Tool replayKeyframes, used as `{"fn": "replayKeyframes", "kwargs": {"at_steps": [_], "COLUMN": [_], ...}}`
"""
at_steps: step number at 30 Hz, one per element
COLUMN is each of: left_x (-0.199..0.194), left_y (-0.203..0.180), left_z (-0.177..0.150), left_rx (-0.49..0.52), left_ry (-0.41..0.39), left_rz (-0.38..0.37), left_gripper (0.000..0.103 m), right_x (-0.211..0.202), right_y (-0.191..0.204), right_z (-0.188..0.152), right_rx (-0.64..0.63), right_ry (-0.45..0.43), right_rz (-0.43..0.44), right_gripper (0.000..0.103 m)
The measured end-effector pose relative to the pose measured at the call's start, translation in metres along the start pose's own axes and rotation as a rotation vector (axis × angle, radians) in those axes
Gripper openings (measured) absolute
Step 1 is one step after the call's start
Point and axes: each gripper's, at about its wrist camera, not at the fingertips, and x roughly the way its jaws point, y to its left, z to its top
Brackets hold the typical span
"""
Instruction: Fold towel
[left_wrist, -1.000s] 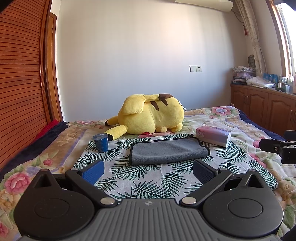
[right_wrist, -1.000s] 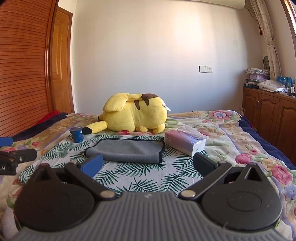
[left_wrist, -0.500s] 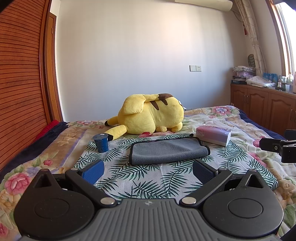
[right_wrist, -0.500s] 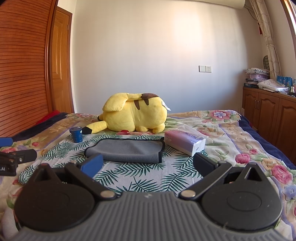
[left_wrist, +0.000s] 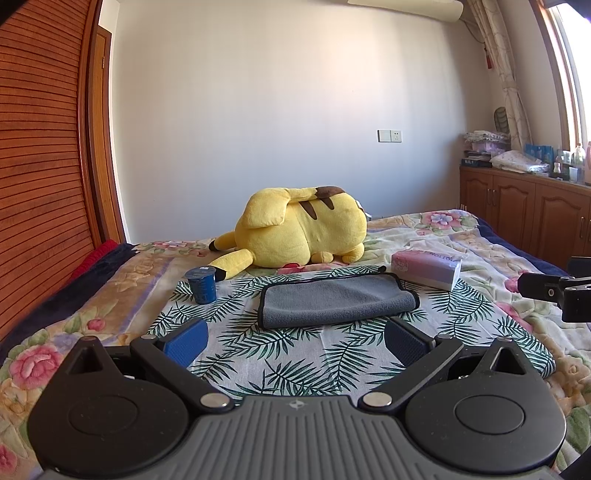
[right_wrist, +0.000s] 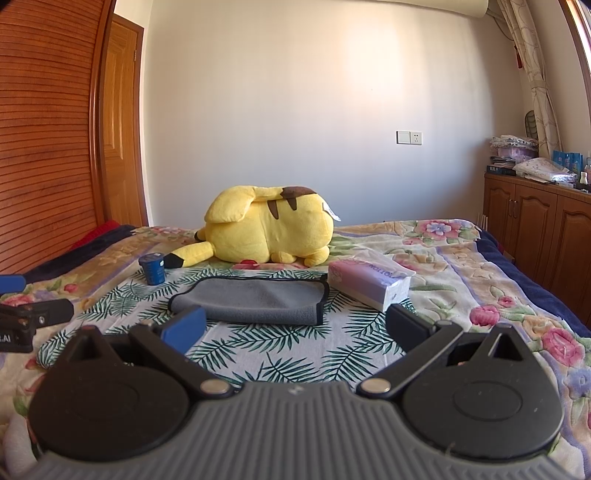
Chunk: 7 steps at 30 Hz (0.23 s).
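On the bed, middle of the leaf-print cloth: grey towel (left_wrist: 334, 302), lying flat, apparently already doubled once, with a rounded fold along its near side and black piping on the edges.
Towel, handling (judged): light, soft and limp; plush pile should give the pads good grip, no slip expected. It will sag and drape once lifted, so one pinch alone would let it bunch.
Towel, where to take hold (judged): the two corners of one short end, pinching through all layers at the piped hem; the fold itself is thick and would roll.
Leaf-print cloth (left_wrist: 295, 354): loose sheet under the towel; a low pinch may catch it too.
Blue cup (left_wrist: 201, 284): near the towel's left end, apart from it.
Tissue pack (left_wrist: 428, 267): just beside the towel's far right corner; contact cannot be told.
Yellow plush toy (left_wrist: 303, 229): behind the towel, not touching.
Left claw (left_wrist: 295, 338): released, fingers spread wide, holding nothing, short of the towel's near edge.
Right claw (right_wrist: 295, 326): released, likewise empty, fingers spread before the near edge.
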Motion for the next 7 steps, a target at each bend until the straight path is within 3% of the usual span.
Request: {"fn": "replayKeyframes", "kwargs": {"at_steps": [7], "left_x": [-0.001], "left_y": [0.0006], "left_z": [0.0004], "left_rx": [0.007], "left_ry": [-0.002], "left_rz": [0.001], "left_gripper": [0.087], "right_x": [0.0], "right_y": [0.0], "right_z": [-0.0002], "right_rx": [0.0], "right_ry": [0.0], "right_rz": [0.0], "right_gripper": [0.103]}}
